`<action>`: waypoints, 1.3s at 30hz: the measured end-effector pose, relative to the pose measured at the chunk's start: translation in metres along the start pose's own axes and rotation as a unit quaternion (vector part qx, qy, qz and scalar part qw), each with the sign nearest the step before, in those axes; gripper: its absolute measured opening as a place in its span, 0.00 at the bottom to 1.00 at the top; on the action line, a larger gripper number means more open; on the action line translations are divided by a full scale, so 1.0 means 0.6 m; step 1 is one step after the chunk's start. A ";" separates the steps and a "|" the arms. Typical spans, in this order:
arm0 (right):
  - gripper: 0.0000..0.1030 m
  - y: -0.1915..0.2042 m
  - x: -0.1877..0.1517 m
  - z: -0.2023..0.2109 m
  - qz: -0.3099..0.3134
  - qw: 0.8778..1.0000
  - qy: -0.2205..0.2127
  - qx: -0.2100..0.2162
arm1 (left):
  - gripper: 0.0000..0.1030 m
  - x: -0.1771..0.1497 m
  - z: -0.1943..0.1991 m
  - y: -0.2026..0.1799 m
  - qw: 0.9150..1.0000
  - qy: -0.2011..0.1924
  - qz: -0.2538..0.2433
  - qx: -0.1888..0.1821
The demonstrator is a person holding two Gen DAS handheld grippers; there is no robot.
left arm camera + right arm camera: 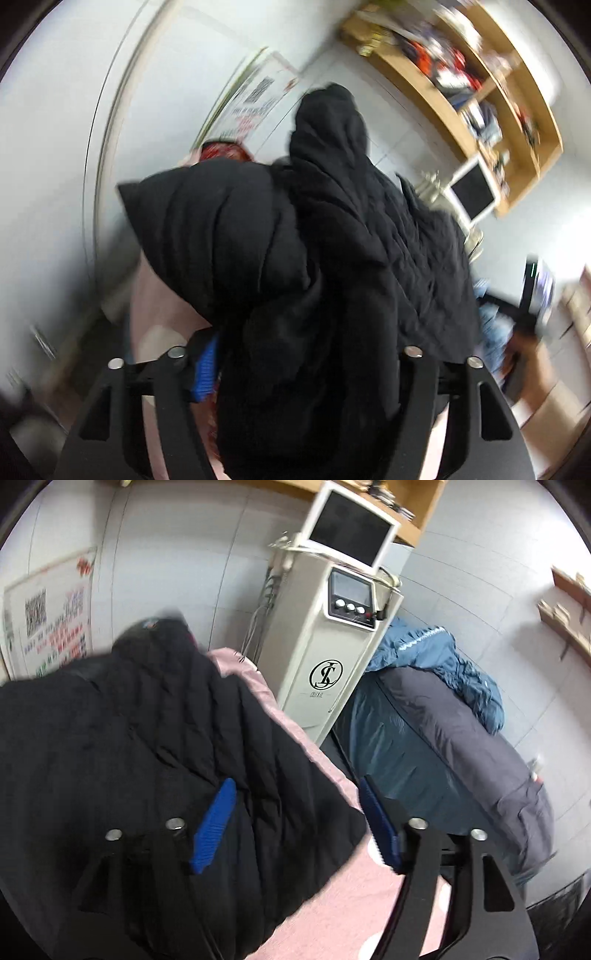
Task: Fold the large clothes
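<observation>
Fabric of the black padded jacket [295,240] bunches up between my left gripper [295,373] fingers, seemingly clamped, though blur hides the right pad. My right gripper [295,823] gapes wide, empty, the jacket's edge lying between its blue pads [214,827] on the pink bedcover [369,897].

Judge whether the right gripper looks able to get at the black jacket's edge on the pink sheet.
Probably yes: the right gripper is open, right over the black jacket edge on the pink sheet, with nothing between.
</observation>
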State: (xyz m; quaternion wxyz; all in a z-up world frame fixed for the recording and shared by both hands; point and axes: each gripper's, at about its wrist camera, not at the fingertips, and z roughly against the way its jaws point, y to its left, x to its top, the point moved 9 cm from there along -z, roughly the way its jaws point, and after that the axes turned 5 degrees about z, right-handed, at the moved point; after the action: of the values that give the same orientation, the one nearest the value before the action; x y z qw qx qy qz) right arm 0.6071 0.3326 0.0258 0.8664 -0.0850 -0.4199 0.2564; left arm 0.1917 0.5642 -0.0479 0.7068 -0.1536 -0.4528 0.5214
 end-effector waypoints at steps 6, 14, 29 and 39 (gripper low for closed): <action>0.88 -0.039 -0.010 0.136 -0.134 0.983 -0.085 0.098 | 0.89 0.017 0.039 0.012 0.998 0.007 0.066 0.010; 0.88 0.131 -0.167 0.247 0.027 0.973 -0.025 0.228 | 0.90 0.007 0.133 -0.006 0.994 -0.048 -0.028 0.090; 0.92 0.128 -0.153 0.334 0.152 0.955 -0.018 0.252 | 0.94 -0.115 0.138 -0.182 0.964 0.034 -0.188 0.184; 0.92 0.106 -0.144 0.307 0.175 0.946 0.005 0.273 | 0.94 -0.133 0.088 -0.231 0.954 0.064 -0.165 0.240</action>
State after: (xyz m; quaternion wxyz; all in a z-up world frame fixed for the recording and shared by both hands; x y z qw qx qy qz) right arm 0.3967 0.3300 0.0603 0.8002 0.0814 -0.3075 0.5084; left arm 0.2286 0.4242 0.0378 0.8267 0.0643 -0.2871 0.4796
